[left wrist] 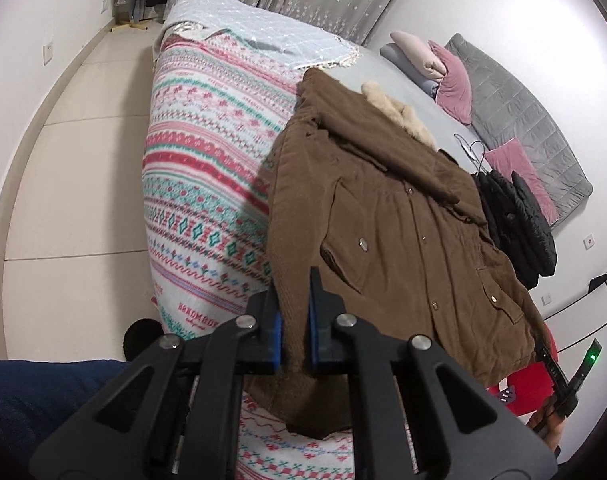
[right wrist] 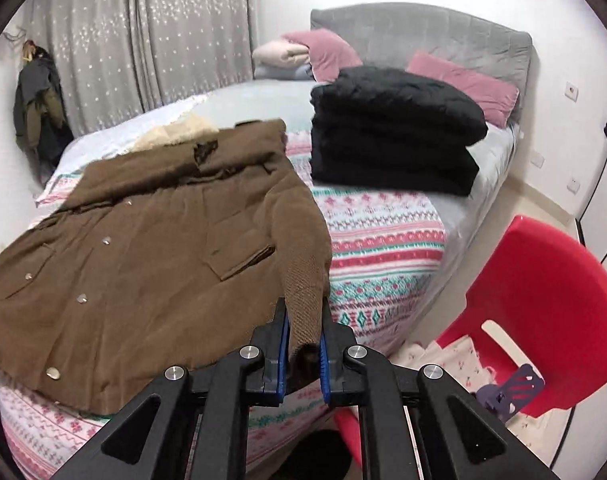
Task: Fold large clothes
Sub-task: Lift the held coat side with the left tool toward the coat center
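Observation:
A brown coat (left wrist: pixel 383 220) with a cream fur collar (left wrist: pixel 399 116) lies front-up across the bed, its buttons and flap pockets showing. My left gripper (left wrist: pixel 295 292) is shut on the ribbed edge at the coat's near left corner, and the fabric hangs down between the blue pads. In the right wrist view the same coat (right wrist: pixel 143 240) spreads to the left. My right gripper (right wrist: pixel 303 312) is shut on a ribbed brown cuff at the coat's near right side, lifted off the blanket.
The bed carries a patterned pink and green blanket (right wrist: pixel 383 232). A folded black garment (right wrist: pixel 391 132) sits beyond the coat near pink pillows (right wrist: pixel 331 52) and the grey headboard (right wrist: pixel 423 36). A red plastic chair (right wrist: pixel 535 272) stands right of the bed. Dark blue cloth (left wrist: pixel 43 408) fills the lower left.

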Available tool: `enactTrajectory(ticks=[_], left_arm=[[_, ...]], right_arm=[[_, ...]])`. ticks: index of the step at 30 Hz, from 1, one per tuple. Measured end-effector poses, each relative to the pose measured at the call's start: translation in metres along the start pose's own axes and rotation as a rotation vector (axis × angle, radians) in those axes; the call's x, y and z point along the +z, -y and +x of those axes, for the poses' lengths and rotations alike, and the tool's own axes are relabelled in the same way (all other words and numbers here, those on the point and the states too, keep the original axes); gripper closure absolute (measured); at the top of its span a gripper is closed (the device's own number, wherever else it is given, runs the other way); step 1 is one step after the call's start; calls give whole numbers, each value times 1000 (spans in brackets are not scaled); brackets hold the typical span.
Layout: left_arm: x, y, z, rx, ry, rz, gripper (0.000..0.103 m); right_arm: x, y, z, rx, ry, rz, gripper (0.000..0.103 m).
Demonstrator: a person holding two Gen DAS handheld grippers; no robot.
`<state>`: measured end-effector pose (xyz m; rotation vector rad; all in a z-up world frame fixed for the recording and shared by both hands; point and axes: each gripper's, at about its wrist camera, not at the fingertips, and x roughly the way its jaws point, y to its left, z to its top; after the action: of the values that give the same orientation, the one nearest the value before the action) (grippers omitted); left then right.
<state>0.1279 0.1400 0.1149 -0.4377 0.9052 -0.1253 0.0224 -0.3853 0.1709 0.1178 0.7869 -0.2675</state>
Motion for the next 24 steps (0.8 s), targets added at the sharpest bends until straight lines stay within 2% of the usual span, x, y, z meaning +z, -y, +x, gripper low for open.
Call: enactTrajectory(ticks=[14, 24], left_arm=[[4, 15, -5, -1, 22, 15, 92], [32, 38, -9, -54, 53, 6, 92]], right_arm=[[2, -15, -19, -21, 52, -7, 92], [34, -20, -29, -9, 102, 30, 92]])
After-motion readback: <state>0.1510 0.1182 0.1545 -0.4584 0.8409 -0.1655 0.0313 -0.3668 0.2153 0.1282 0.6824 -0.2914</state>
